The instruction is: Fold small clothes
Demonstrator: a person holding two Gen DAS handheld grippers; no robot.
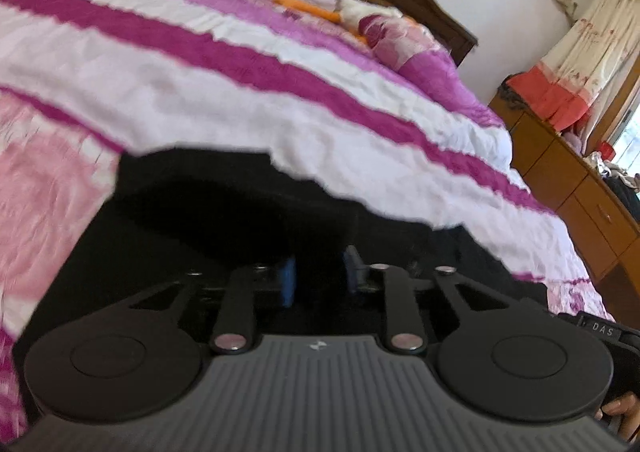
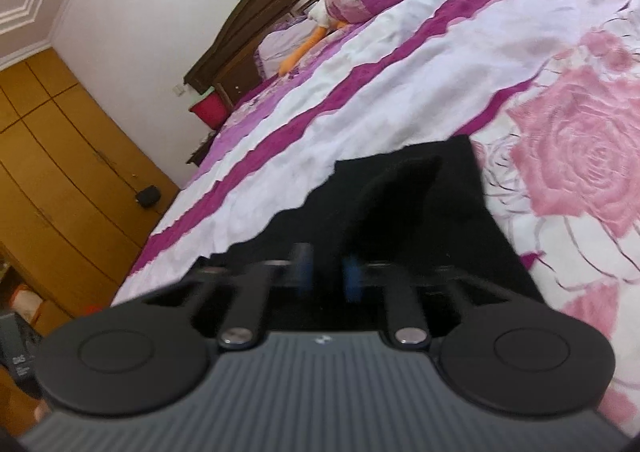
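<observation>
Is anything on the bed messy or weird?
Nothing looks broken or spilled. The black cloth garment lies rumpled on the pink, white and purple striped quilt, not yet folded flat. An orange and white plush toy lies near the pillows.

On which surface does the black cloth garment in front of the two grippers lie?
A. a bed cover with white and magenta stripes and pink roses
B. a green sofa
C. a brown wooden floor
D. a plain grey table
A: the black cloth garment lies on the striped, rose-printed bed cover, seen in both wrist views.

bed [image 1: 280, 99]: striped floral quilt | on it: black garment [image 2: 420, 211], pillow [image 1: 400, 39]
</observation>
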